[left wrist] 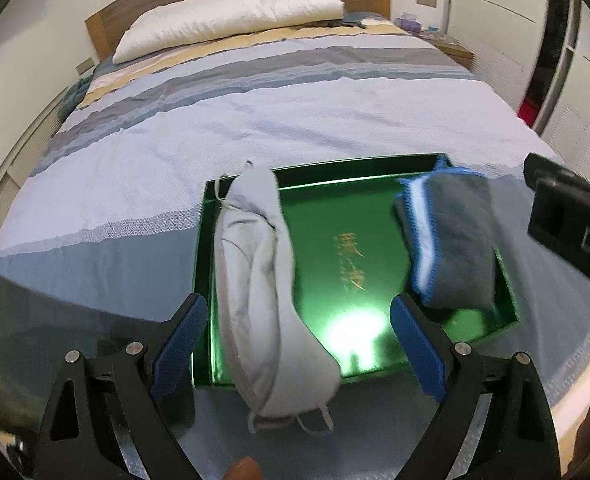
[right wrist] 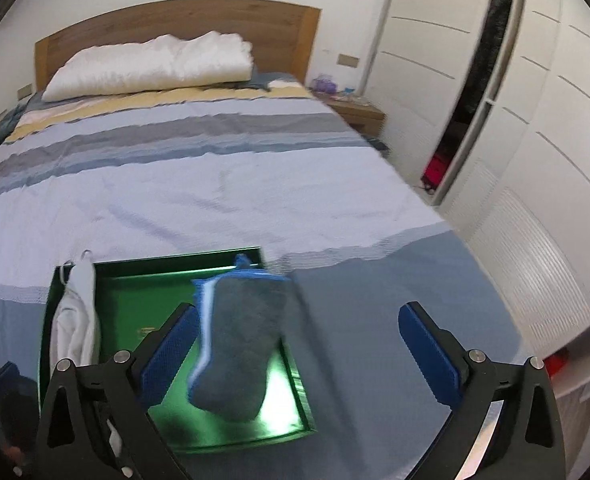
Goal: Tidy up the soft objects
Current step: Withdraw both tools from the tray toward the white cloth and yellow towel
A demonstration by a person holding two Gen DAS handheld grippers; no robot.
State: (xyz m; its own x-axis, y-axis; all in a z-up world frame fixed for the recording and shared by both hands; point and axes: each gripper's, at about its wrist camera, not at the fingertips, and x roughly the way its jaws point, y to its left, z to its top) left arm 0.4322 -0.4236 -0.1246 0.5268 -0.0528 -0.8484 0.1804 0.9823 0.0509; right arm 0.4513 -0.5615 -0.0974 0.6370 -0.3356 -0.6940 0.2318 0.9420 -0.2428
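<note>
Two soft items lie in shiny green tray (left wrist: 507,312): pale grey mask (left wrist: 263,288) lower centre, blue-edged grey cloth (left wrist: 455,240) right. Left gripper (left wrist: 299,344) and right gripper (right wrist: 299,356) gape empty. Lift clear; tuck overhanging mask inside.

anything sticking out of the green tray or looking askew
Yes. The pale grey cloth overhangs the green tray at its near rim, its loops trailing onto the bedspread. The grey towel lies slanted against the tray's right side.
</note>
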